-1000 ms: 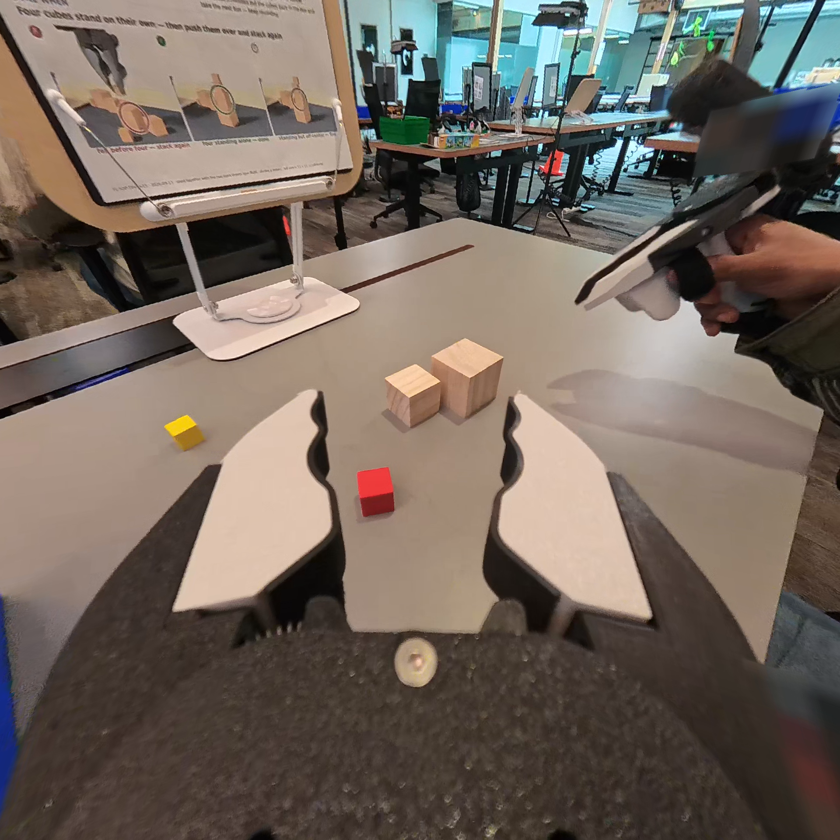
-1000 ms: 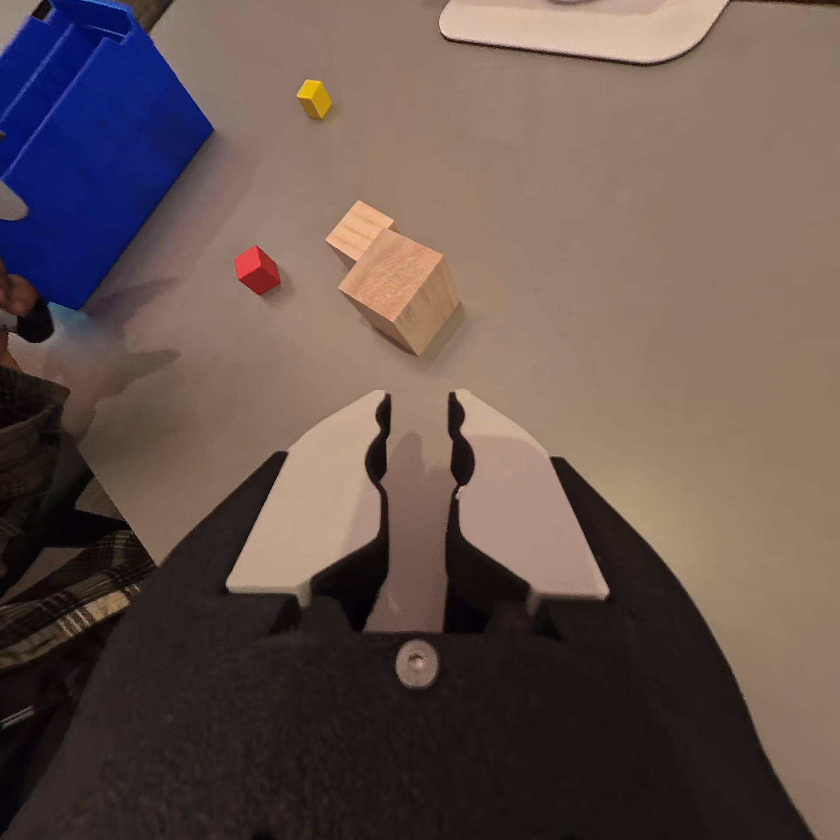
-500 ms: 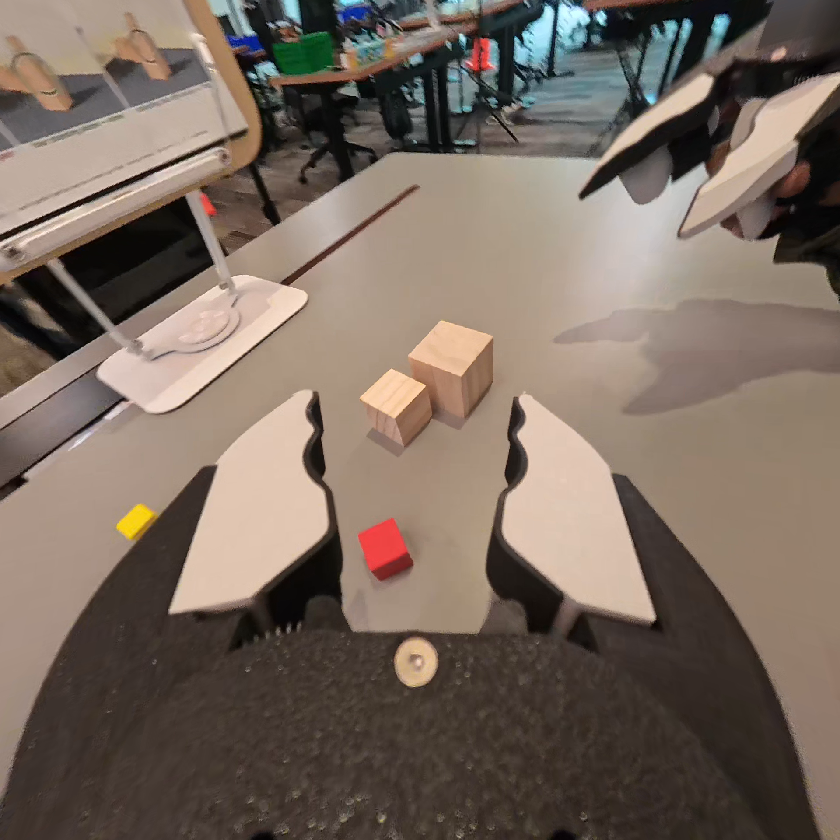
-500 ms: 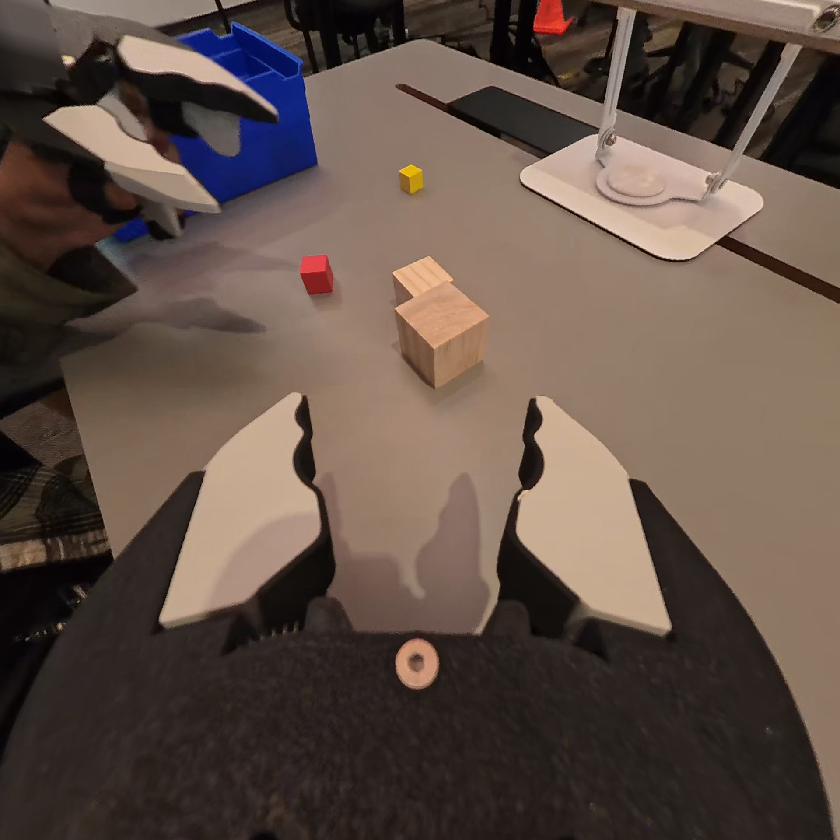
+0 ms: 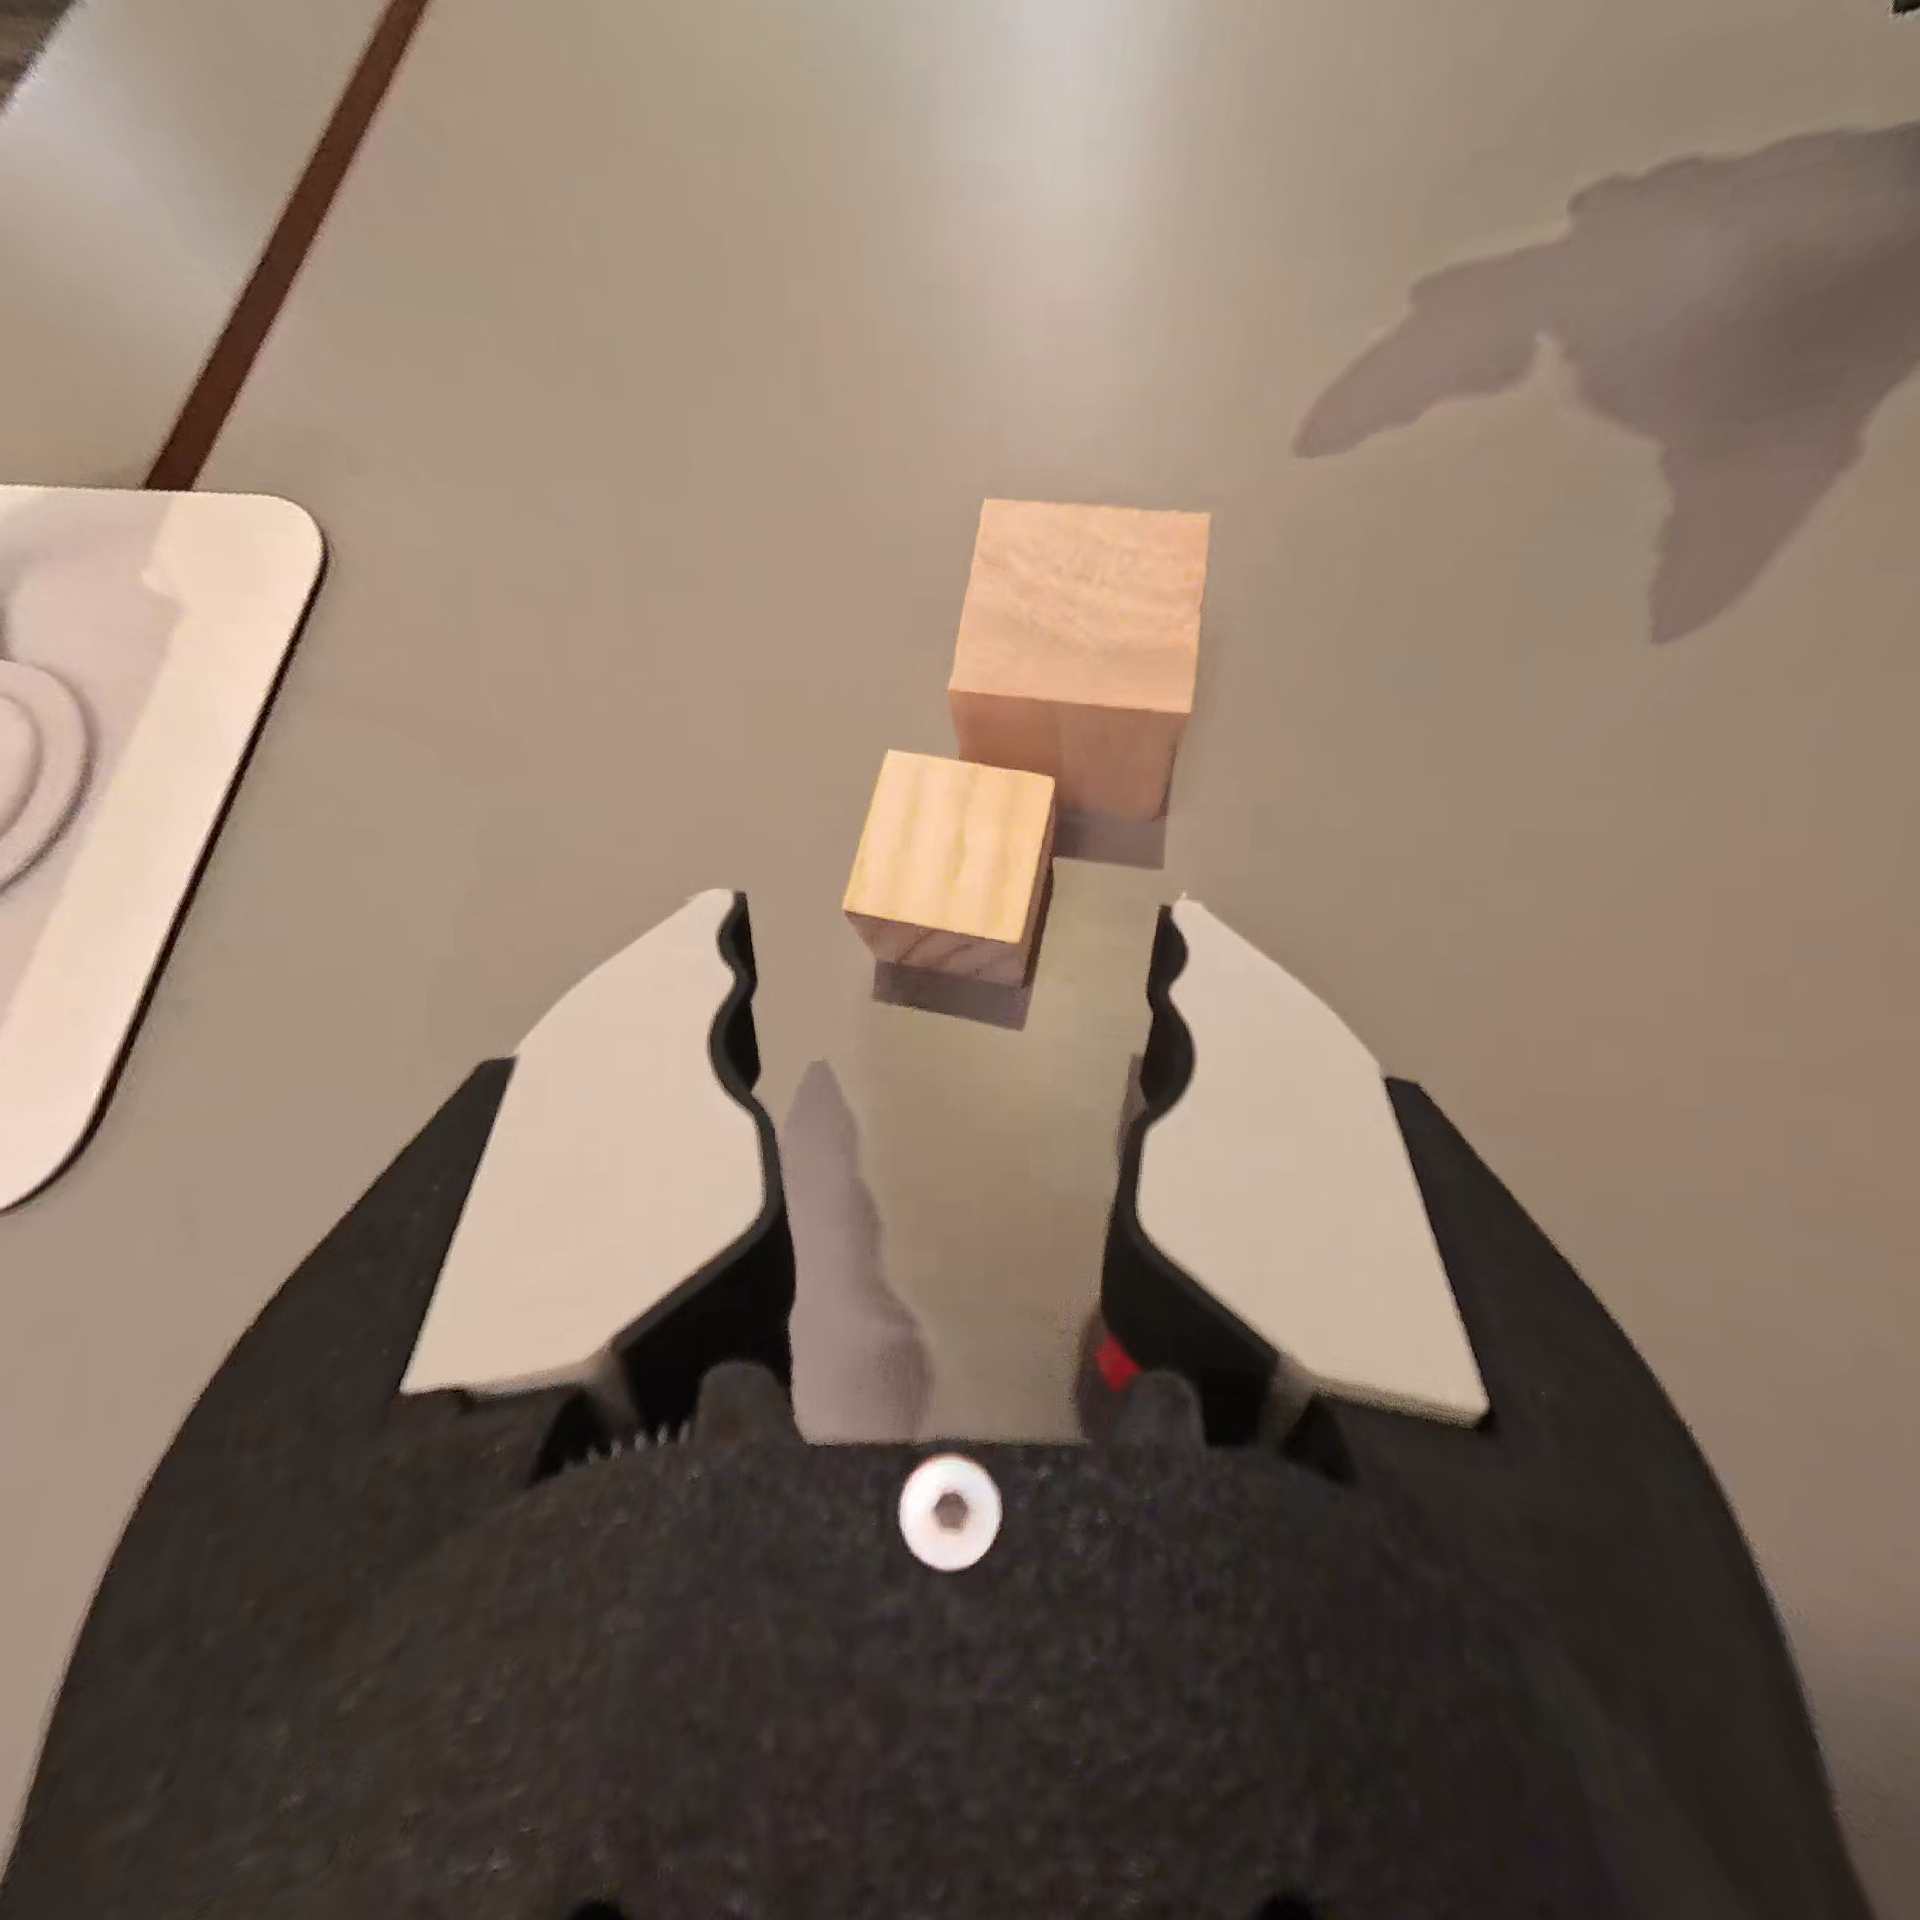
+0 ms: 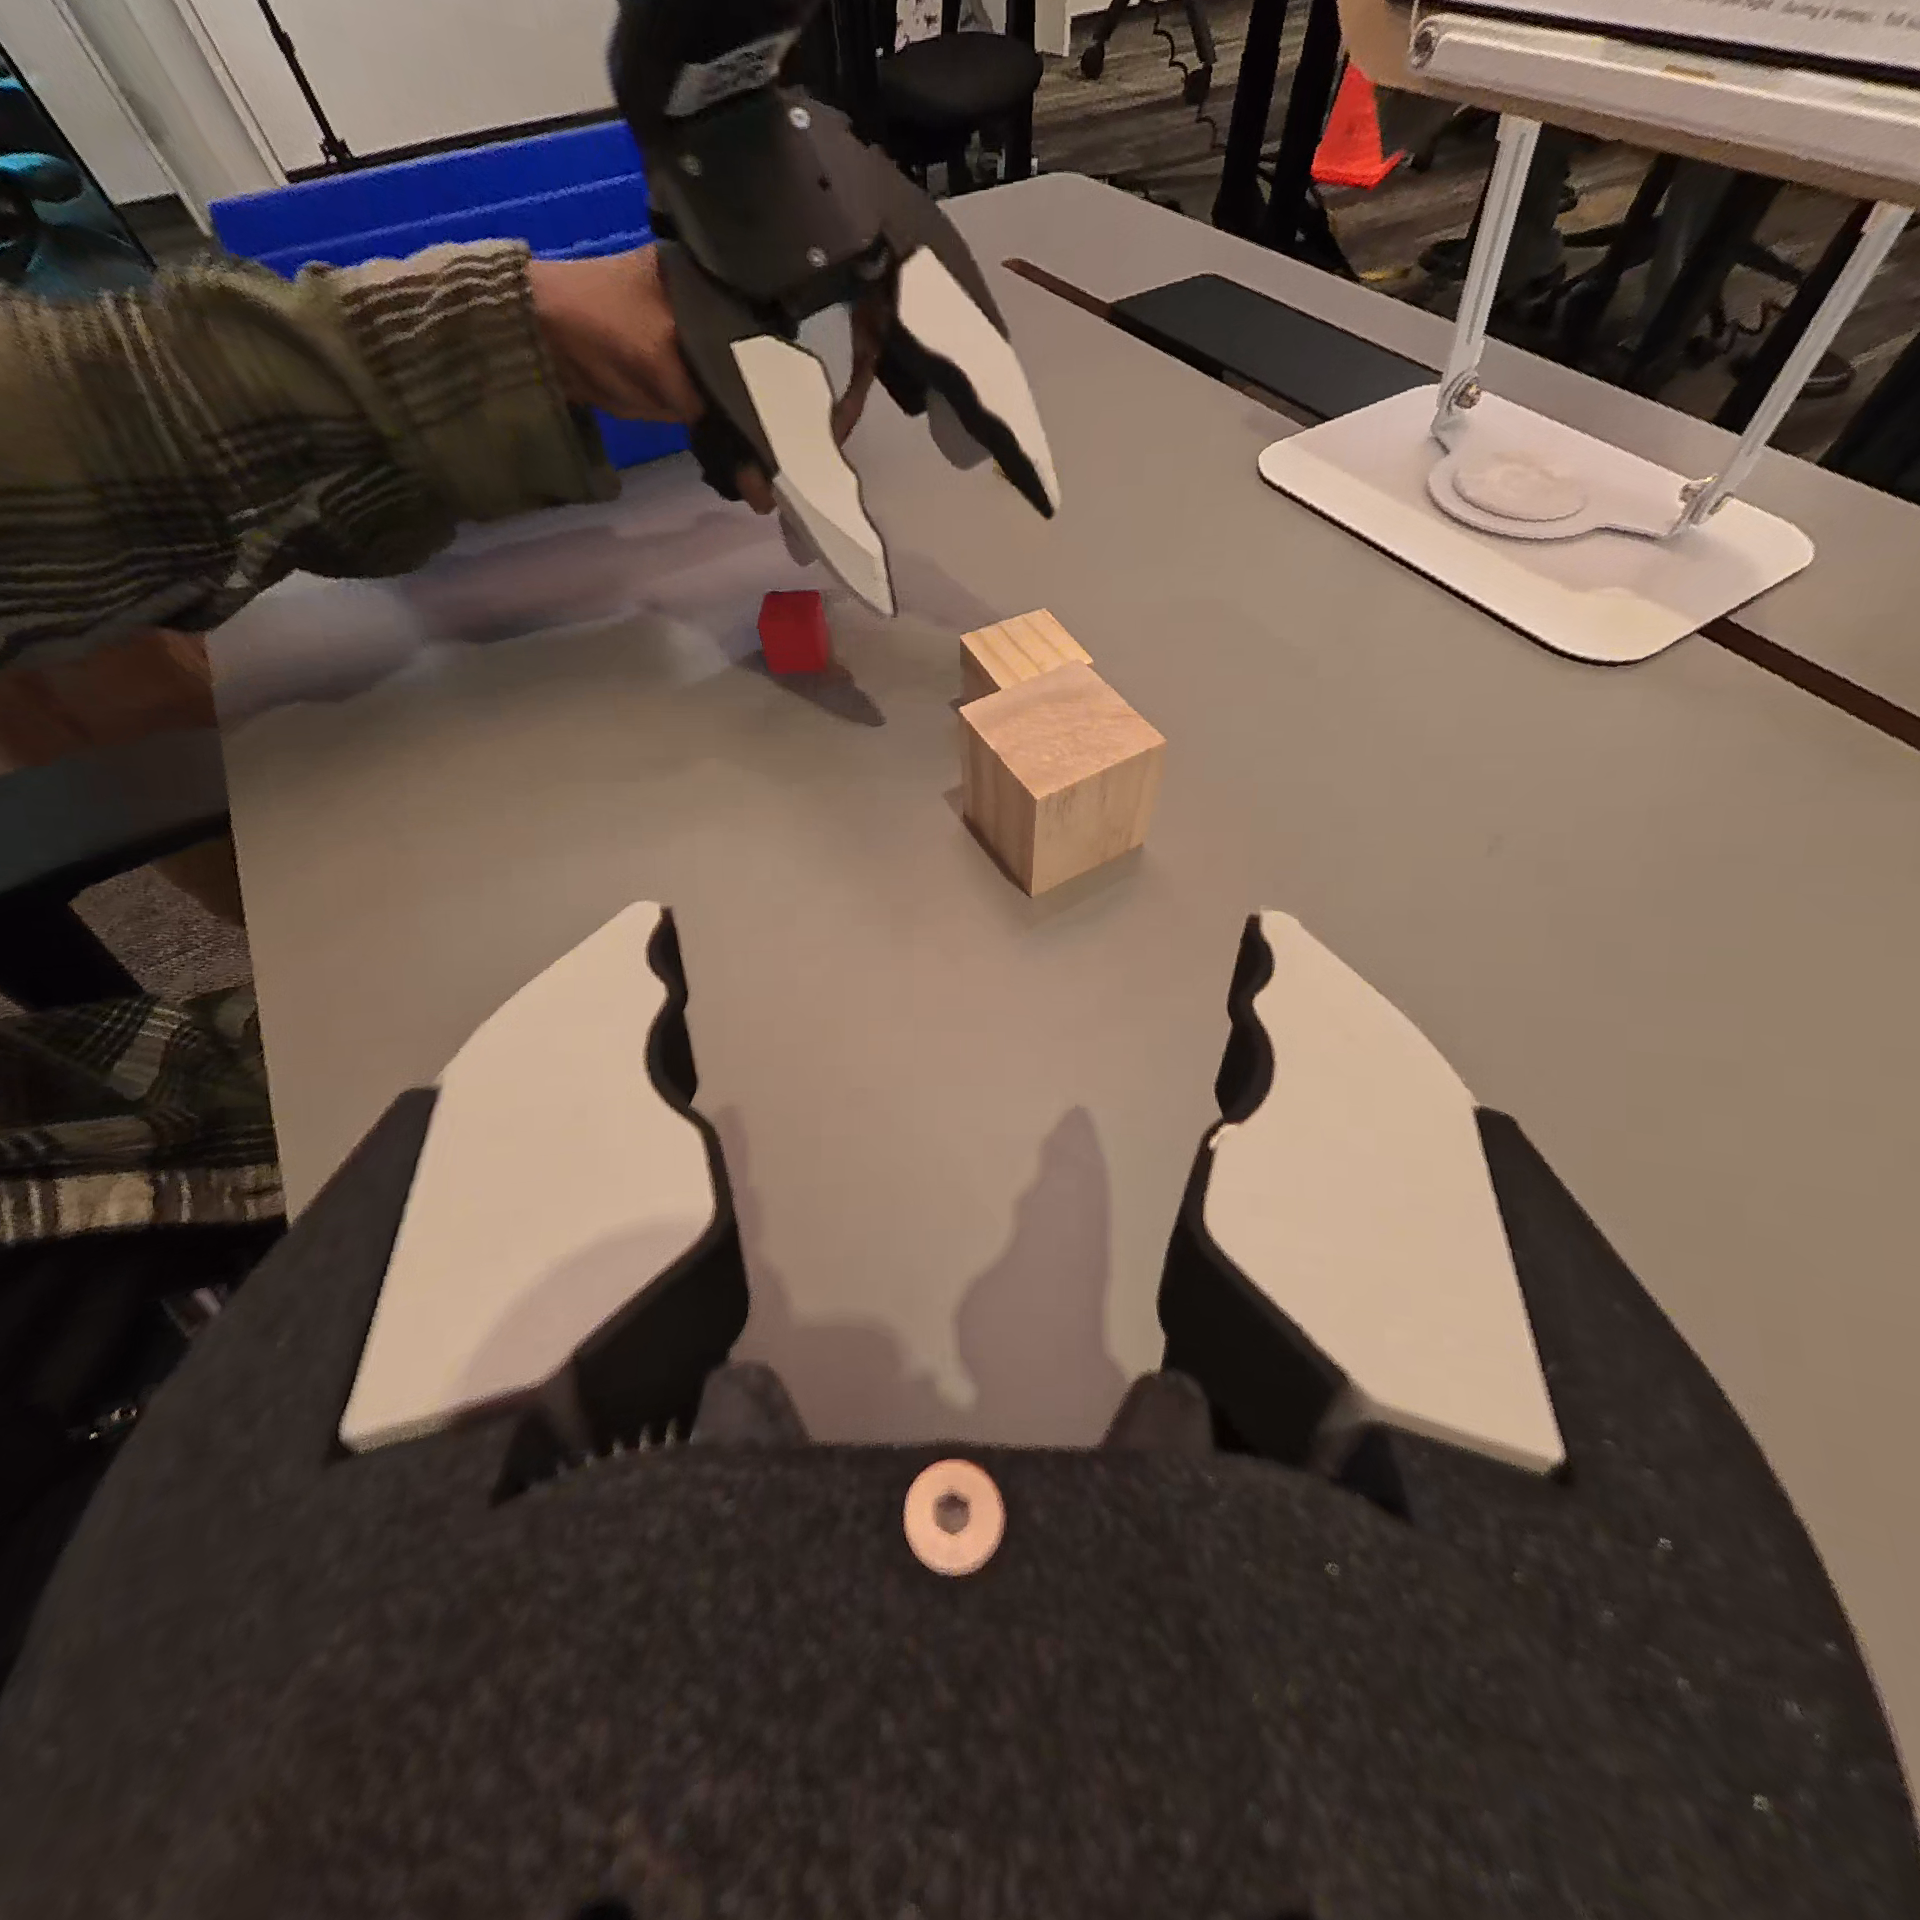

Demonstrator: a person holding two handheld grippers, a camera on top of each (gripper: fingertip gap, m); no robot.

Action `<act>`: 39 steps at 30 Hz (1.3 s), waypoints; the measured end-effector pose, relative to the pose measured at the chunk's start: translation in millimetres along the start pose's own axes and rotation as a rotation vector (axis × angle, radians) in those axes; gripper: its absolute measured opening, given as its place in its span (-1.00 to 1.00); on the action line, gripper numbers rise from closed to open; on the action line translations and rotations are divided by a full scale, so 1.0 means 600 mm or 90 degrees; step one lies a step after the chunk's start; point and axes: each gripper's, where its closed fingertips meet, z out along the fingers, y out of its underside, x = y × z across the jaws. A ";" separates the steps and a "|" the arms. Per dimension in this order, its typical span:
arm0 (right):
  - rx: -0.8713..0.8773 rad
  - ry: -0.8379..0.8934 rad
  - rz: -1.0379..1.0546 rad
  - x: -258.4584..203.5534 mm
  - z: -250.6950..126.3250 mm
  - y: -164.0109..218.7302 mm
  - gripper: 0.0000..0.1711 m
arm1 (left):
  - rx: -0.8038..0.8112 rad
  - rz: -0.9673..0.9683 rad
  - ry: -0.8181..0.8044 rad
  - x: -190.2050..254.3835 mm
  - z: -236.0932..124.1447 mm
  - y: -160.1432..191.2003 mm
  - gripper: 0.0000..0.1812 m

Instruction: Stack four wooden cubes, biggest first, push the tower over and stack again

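The biggest plain wooden cube [image 5: 1081, 644] [image 6: 1060, 779] and a smaller plain wooden cube [image 5: 951, 868] [image 6: 1023, 646] sit touching on the grey table [image 5: 1455, 935]. My left gripper [image 5: 956, 914] is open, tilted down just above and before the smaller cube; it also shows in the right wrist view [image 6: 966, 556]. A red cube [image 6: 793, 631] lies below it; only a red sliver [image 5: 1112, 1361] shows by my right finger. My right gripper [image 6: 956, 925] is open and empty, a short way in front of the biggest cube. The yellow cube is hidden.
A white stand base [image 5: 135, 790] [image 6: 1538, 530] sits on the table beside the cubes, holding a board above. A blue bin [image 6: 436, 218] stands behind the left hand. A dark flat slab [image 6: 1268, 343] lies near the table's seam. A plaid sleeve [image 6: 260, 436] reaches in. About 20 centimeters separates my left fingertips from my right.
My left gripper moved forward over the red cube and tilted down toward the smaller wooden cube. My right gripper stayed open and shifted slightly nearer.
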 end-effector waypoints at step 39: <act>-0.024 -0.030 0.034 0.006 0.017 0.025 0.26 | 0.026 -0.049 0.046 -0.010 0.031 -0.012 -0.51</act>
